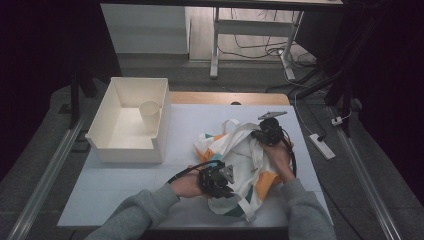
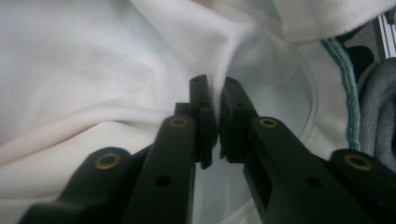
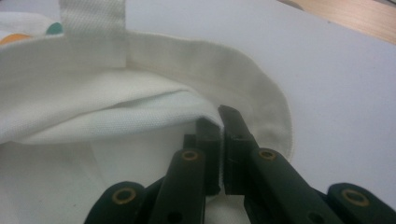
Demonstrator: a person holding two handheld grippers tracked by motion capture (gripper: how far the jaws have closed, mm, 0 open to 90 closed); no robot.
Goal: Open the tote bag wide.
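From up high I had the tote bag point(image 1: 240, 165) right of the white bin point(image 1: 131, 120), both grippers on it. Left gripper point(image 2: 215, 95) was pinching white fabric; right gripper point(image 3: 219, 122) pinched its hemmed rim.

No readable text anywhere — no labels, brands or numbers.

Dim, grainy overhead view; soft, blurred close-ups.
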